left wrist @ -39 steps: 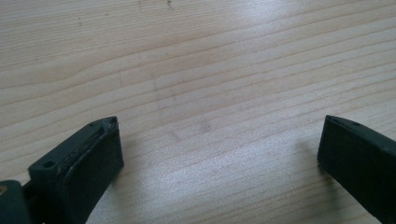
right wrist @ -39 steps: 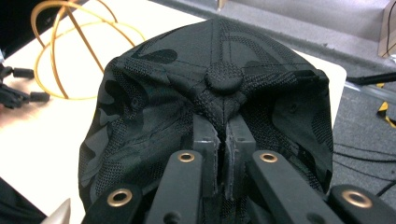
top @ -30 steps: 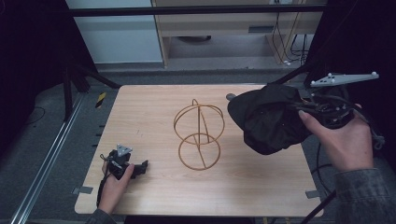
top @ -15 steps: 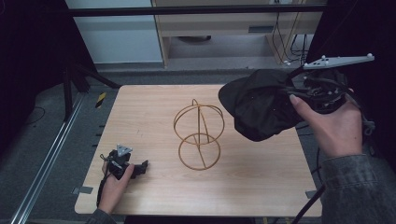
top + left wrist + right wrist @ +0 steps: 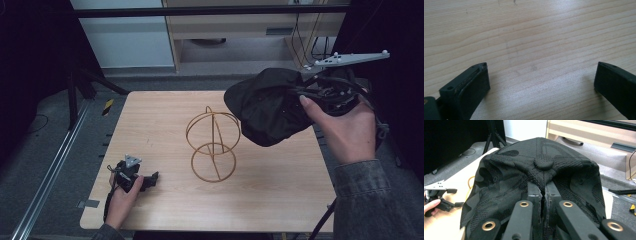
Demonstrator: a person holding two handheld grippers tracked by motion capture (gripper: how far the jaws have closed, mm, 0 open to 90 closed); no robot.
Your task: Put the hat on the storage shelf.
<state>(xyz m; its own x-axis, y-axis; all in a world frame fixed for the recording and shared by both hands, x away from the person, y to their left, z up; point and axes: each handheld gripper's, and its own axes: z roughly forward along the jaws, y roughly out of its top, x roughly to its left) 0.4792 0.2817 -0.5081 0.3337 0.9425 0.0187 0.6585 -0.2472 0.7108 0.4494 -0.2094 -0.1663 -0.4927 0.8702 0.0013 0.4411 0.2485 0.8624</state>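
Observation:
A black camouflage cap [image 5: 267,107] hangs in the air over the table's right side, above and right of a golden wire stand [image 5: 212,145] made of rings. My right gripper [image 5: 305,95] is shut on the cap's fabric; in the right gripper view the jaws pinch the cloth just below the cap's top button [image 5: 544,162], and the right gripper [image 5: 543,188] has its pads together. My left gripper [image 5: 150,179] rests low at the table's front left, held by a hand. In the left gripper view the left gripper [image 5: 541,75] stands open over bare wood.
The wooden table [image 5: 150,125] has free room left of the stand. A metal rail [image 5: 55,165] runs along the floor at left. A cabinet [image 5: 235,30] and cables [image 5: 310,45] stand behind the table. The left hand and its gripper [image 5: 439,202] appear past the cap.
My right gripper has carried the cap up and to the left, closer to the wire stand. The left gripper has stayed where it was.

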